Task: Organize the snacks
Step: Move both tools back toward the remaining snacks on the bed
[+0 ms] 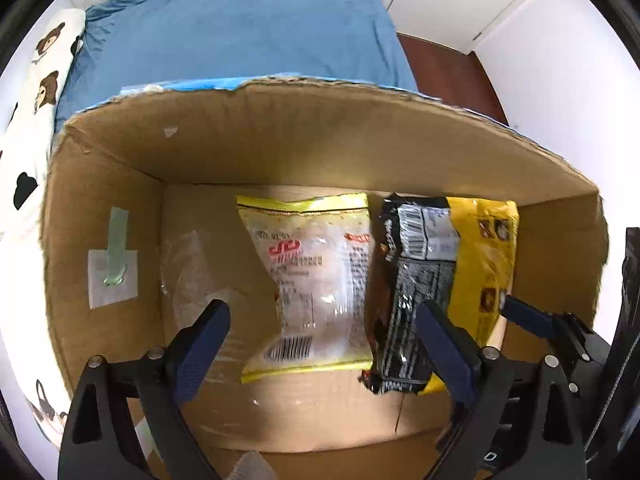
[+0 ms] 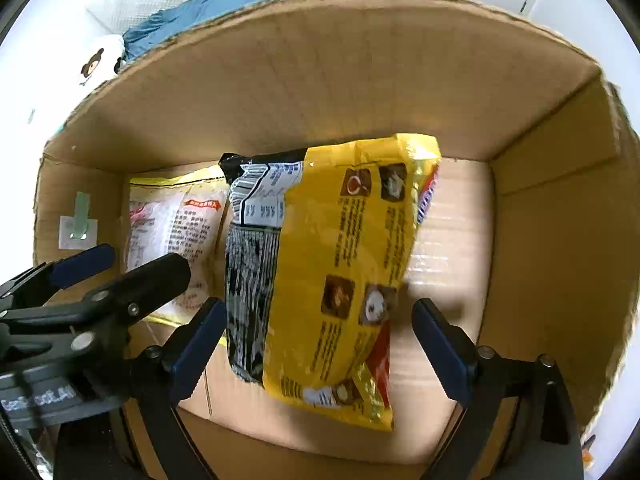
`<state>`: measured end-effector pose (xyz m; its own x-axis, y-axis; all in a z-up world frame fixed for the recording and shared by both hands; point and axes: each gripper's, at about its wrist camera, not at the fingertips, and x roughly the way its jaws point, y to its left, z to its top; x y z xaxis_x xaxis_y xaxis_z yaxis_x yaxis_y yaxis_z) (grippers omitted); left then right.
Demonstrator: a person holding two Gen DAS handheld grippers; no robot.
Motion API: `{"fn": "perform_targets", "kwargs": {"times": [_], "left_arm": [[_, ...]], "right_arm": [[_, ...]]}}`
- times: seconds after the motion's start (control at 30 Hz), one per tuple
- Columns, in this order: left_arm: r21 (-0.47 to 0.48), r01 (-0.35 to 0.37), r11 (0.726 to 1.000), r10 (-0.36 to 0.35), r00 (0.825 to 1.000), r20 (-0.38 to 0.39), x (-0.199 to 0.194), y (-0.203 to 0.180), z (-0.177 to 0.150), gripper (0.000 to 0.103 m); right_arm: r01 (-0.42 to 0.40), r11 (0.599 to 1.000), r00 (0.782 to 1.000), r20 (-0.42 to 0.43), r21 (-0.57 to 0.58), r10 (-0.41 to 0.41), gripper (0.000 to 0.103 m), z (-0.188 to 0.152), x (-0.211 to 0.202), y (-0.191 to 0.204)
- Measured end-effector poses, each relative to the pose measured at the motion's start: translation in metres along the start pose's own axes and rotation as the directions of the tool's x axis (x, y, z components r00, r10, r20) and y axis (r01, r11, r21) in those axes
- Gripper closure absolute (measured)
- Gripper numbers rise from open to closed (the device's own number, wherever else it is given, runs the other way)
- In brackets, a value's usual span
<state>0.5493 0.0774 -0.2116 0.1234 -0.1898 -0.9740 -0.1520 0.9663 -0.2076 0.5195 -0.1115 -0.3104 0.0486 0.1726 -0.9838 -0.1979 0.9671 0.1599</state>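
An open cardboard box [image 1: 280, 140] holds two snack packets lying side by side on its floor. The clear one with yellow edges [image 1: 316, 280] lies left of centre. My left gripper [image 1: 323, 308] hangs open just above it, one finger on each side, pads apart from it. The yellow-and-black packet [image 2: 352, 272] lies tilted to its right, slightly blurred. My right gripper [image 2: 319, 306] stands open over it, neither pad pressing on the wrapper. The left gripper [image 2: 144, 260] also shows at the left of the right wrist view, over the clear packet [image 2: 172, 224].
The box walls [image 2: 320, 80] rise high on all sides around both grippers. A taped patch [image 1: 114, 268] sticks to the left wall, and clear film [image 1: 188, 264] lies on the floor at the left. Behind the box are blue bedding [image 1: 240, 32] and a bear-print cloth [image 1: 44, 80].
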Motion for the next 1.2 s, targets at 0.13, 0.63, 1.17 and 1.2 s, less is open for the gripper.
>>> {"fn": "perform_targets", "kwargs": {"times": [0.13, 0.63, 1.17, 1.2], "left_arm": [[0.026, -0.027, 0.999, 0.024, 0.996, 0.089, -0.021, -0.001, -0.020, 0.008], [0.031, -0.100, 0.994, 0.084, 0.938, 0.336, -0.103, 0.010, -0.110, 0.008], [0.020, -0.134, 0.991, 0.119, 0.932, 0.343, -0.136, 0.015, -0.274, 0.008], [0.005, -0.137, 0.991, 0.129, 0.942, 0.309, -0.124, 0.018, -0.286, 0.008]], "right_arm": [[0.000, 1.000, 0.998, 0.063, 0.011, 0.000, 0.007, -0.024, -0.017, -0.004], [0.048, 0.999, 0.963, 0.267, -0.002, -0.046, 0.007, -0.113, -0.113, 0.017], [-0.116, 0.977, 0.976, 0.201, 0.179, 0.079, 0.007, -0.293, -0.122, -0.028], [-0.125, 0.966, 0.979, 0.188, 0.226, 0.083, 0.007, -0.305, -0.115, -0.037]]}}
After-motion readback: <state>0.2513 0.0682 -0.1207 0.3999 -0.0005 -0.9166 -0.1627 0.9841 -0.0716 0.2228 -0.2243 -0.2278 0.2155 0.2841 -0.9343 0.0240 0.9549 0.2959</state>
